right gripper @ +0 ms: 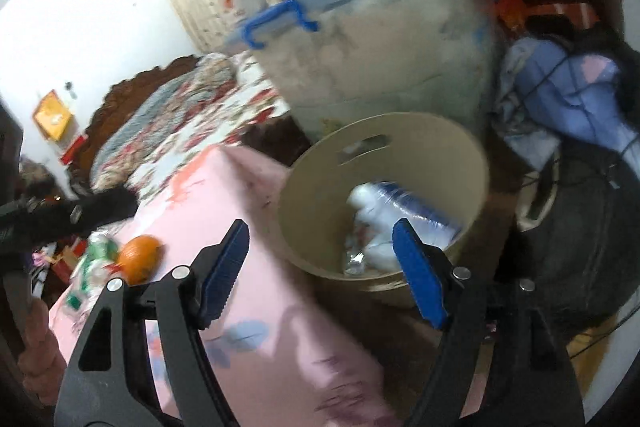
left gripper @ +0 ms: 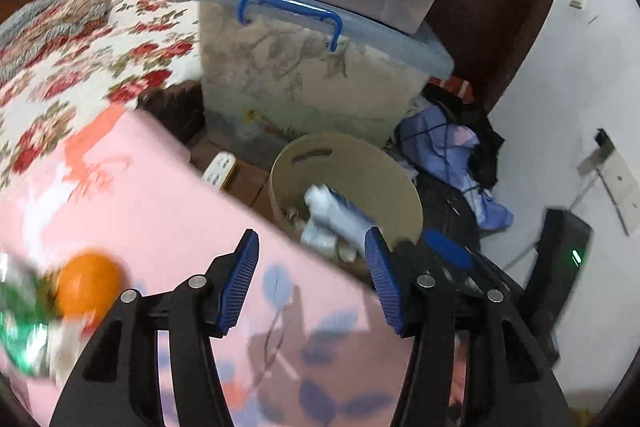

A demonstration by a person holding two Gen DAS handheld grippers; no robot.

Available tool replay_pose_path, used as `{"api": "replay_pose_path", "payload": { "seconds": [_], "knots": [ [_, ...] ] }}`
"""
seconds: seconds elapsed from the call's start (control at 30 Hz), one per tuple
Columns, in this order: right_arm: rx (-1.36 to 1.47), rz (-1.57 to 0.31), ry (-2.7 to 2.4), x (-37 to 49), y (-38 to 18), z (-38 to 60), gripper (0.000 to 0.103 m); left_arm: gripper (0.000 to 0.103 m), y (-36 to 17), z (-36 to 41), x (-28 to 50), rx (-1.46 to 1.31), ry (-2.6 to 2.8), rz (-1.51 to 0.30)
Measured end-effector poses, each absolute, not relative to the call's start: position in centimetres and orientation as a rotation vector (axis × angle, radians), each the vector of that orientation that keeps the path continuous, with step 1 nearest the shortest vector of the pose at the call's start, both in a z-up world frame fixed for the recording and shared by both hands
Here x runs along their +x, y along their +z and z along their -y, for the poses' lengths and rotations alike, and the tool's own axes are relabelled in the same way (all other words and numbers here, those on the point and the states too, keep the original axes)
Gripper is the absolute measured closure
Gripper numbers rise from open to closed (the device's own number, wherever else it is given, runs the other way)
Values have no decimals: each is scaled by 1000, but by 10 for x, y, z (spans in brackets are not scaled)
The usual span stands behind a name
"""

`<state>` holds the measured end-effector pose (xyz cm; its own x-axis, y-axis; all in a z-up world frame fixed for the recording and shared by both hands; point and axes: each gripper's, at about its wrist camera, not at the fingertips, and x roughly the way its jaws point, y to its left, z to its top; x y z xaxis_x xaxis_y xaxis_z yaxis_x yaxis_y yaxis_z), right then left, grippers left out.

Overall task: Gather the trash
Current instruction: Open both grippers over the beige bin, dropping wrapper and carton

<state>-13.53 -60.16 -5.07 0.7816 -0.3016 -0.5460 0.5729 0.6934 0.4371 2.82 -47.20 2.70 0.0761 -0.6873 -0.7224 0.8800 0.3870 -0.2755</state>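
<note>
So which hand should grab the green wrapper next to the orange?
Probably the left. Its tongs are open and empty, and in its view the green wrapper and orange lie close beside them on the pink cloth. The right tongs, also open, sit nearer the bin.

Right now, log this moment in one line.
left hand-held gripper open, empty | right hand-held gripper open, empty | crumpled trash in bin
</note>
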Motion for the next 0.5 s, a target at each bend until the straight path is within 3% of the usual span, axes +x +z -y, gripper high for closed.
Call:
{"api": "replay_pose_path", "payload": {
  "seconds": [0.5],
  "knots": [
    [677, -609, -126, -32, -62, 481, 29, 50, -29, 209, 32, 146, -851, -1037]
  ]
}}
